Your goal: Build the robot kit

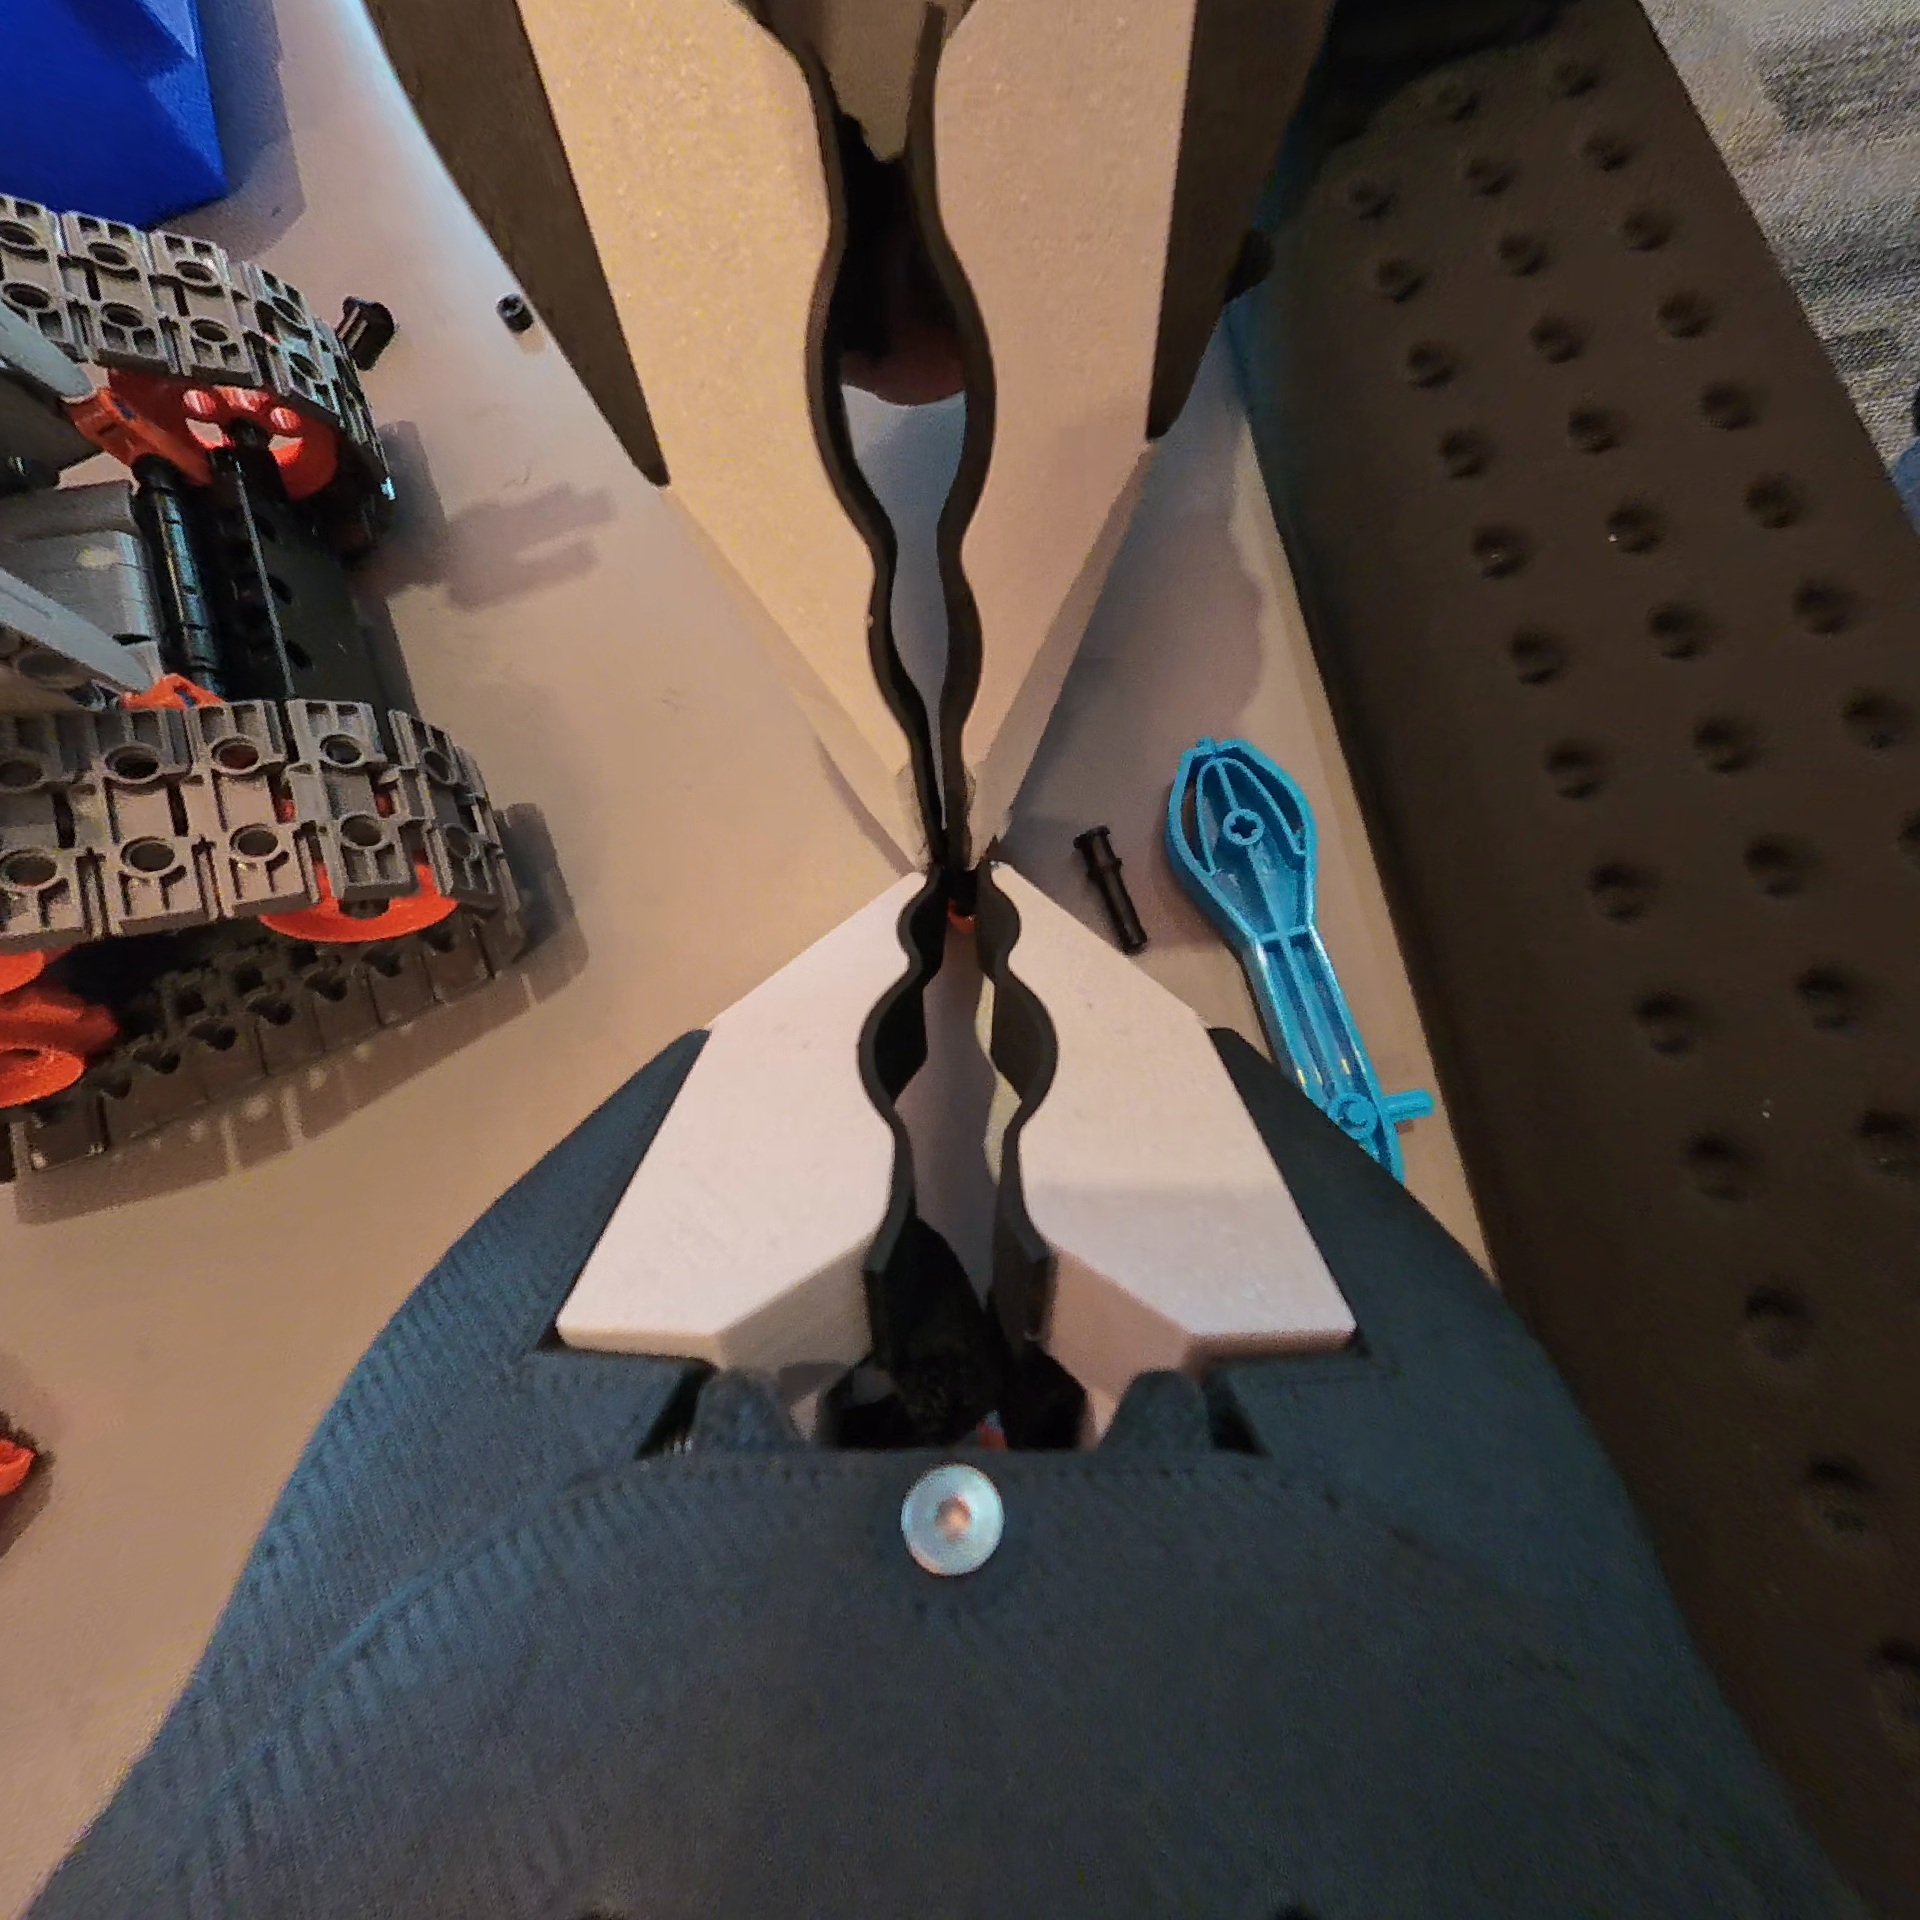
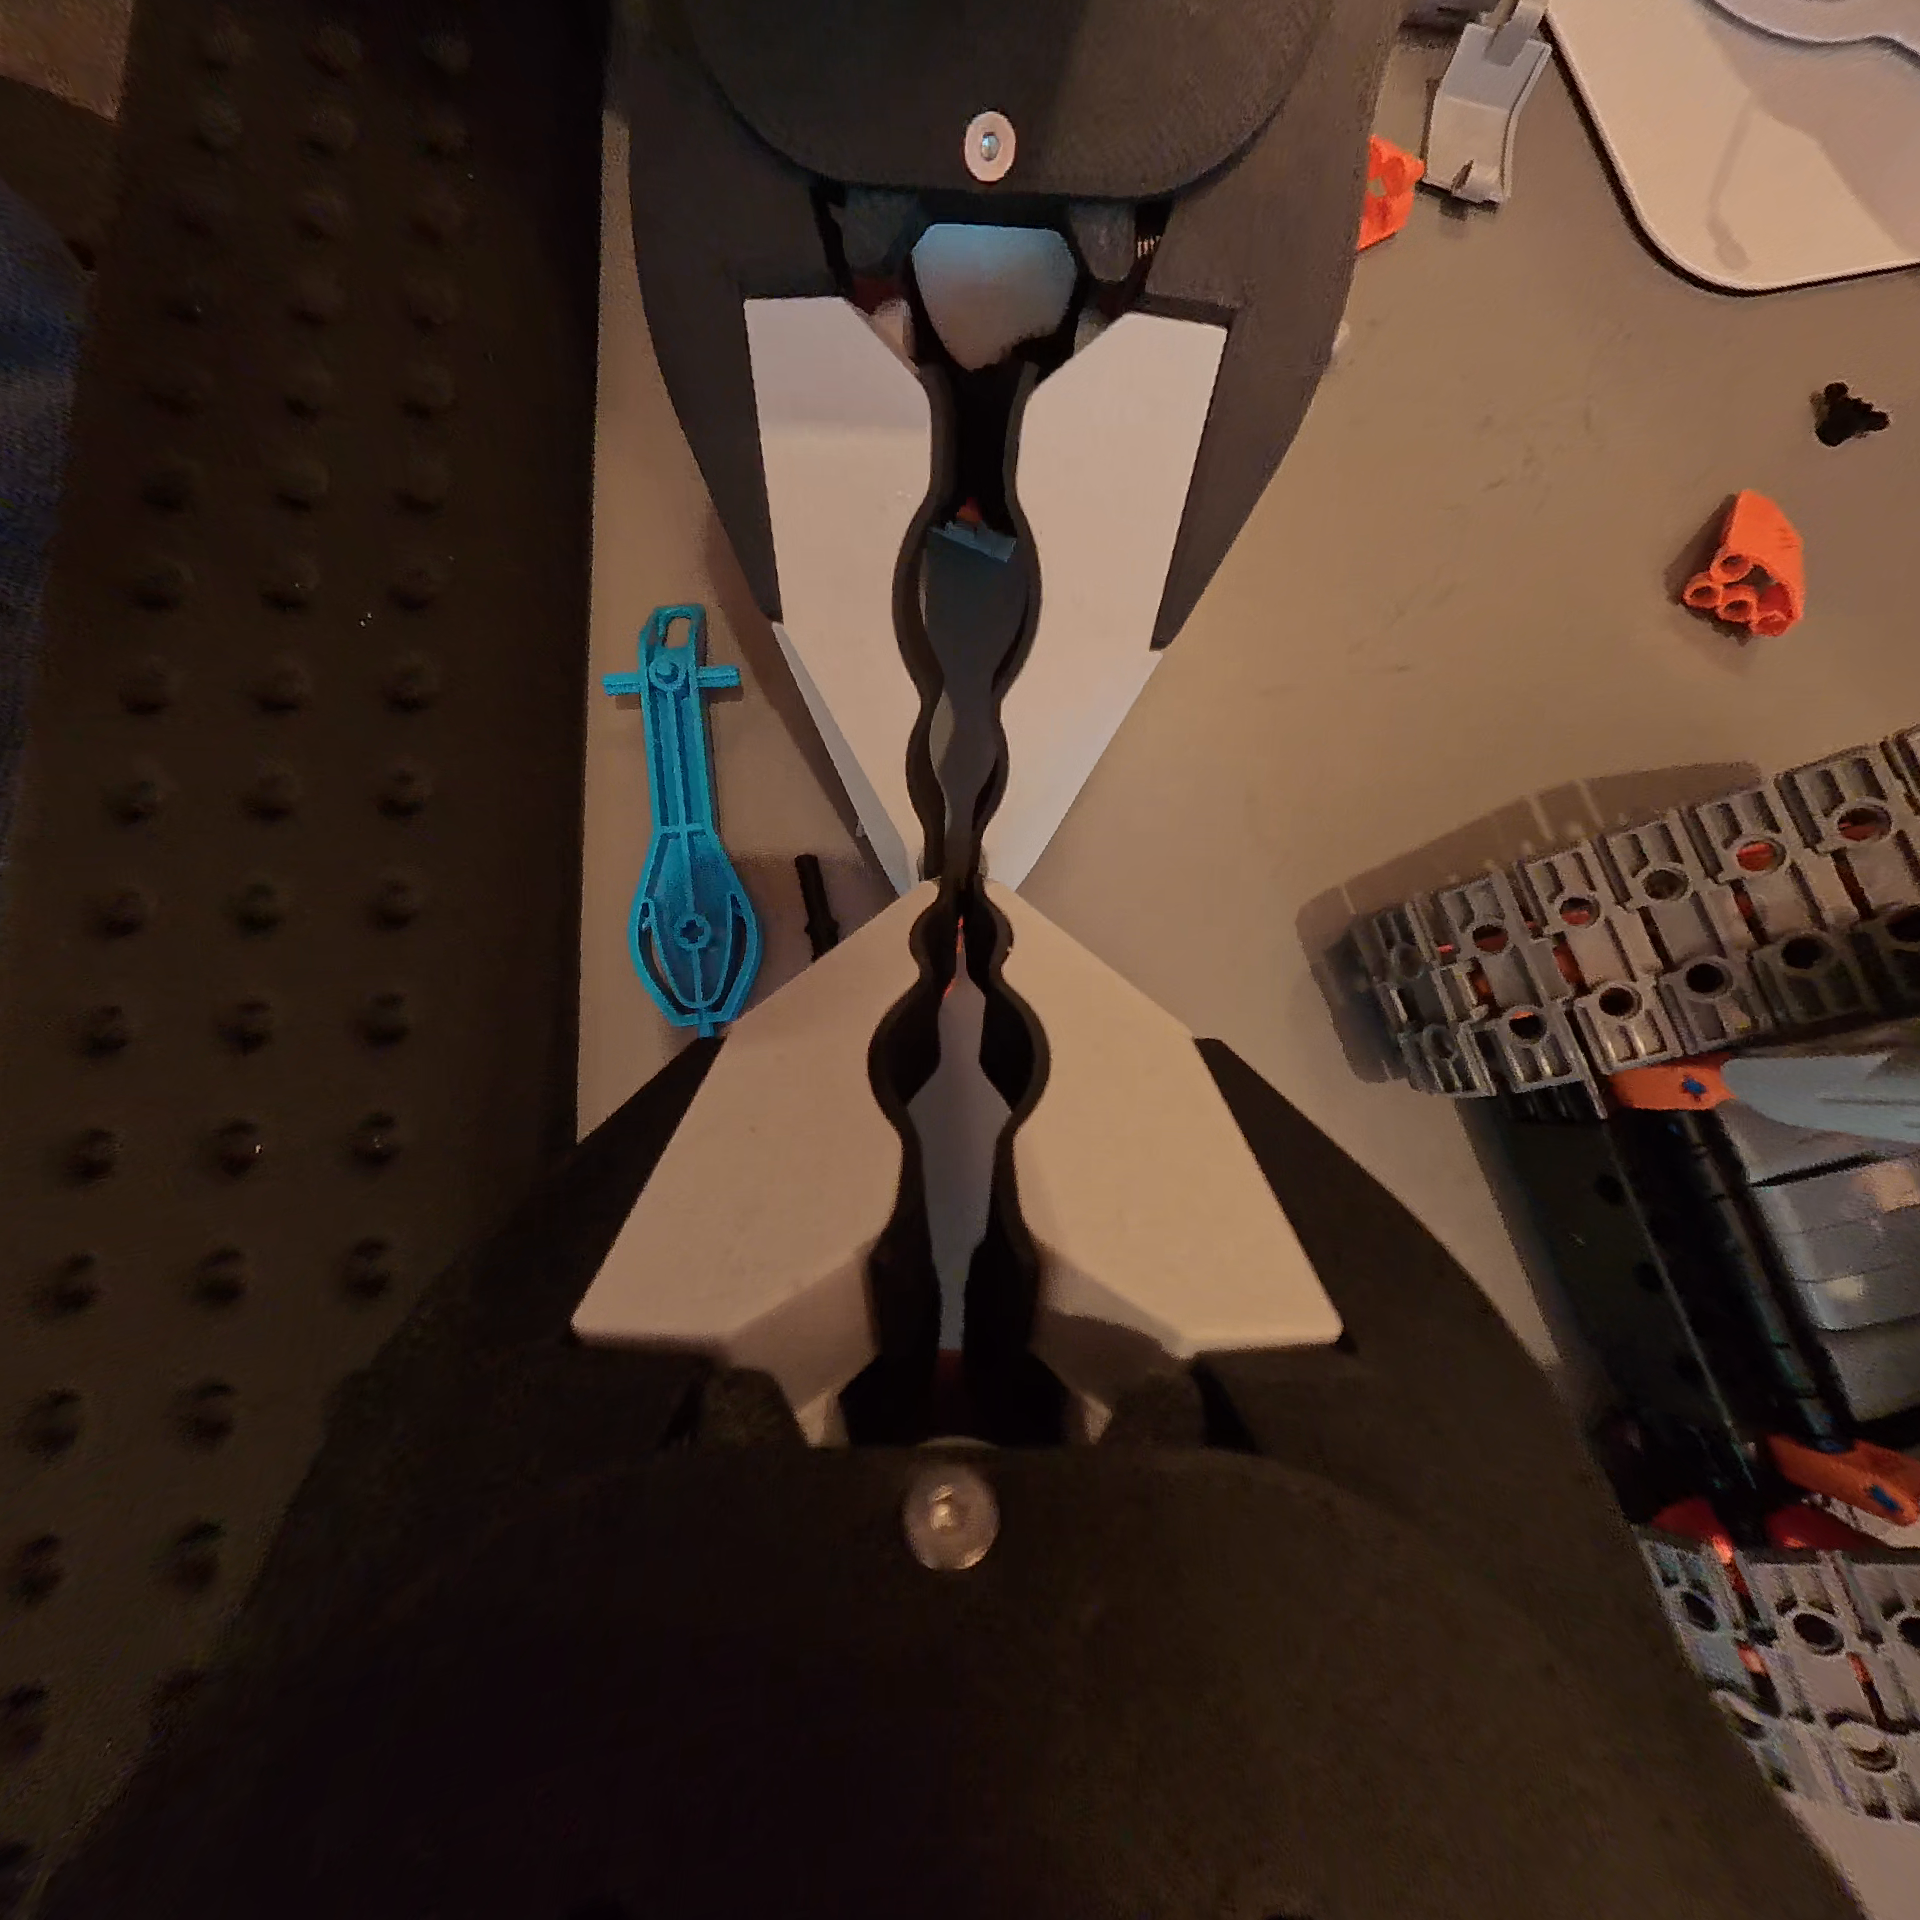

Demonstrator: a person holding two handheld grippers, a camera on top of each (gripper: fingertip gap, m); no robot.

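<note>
Tip to tip over the table [image 1: 675, 727]: left gripper [image 1: 958, 896] and right gripper [image 2: 961, 940] both pinching one small orange-and-black piece [image 1: 960, 914]; black pin [image 1: 1112, 888] just right.

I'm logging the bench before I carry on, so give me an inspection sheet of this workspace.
Surface: beige table, bare patches between parts.
Job's things: small orange piece pinched where the two grippers meet tip to tip.
Clutter: tracked vehicle model, blue plastic tool with a black pin beside it, loose orange connector, small black part.
Grippers: left gripper and right gripper both closed at the tips, facing each other.
Cables: nothing seen.
Surroundings: dark studded mat along the table edge, blue block, white object at a far corner.
</note>
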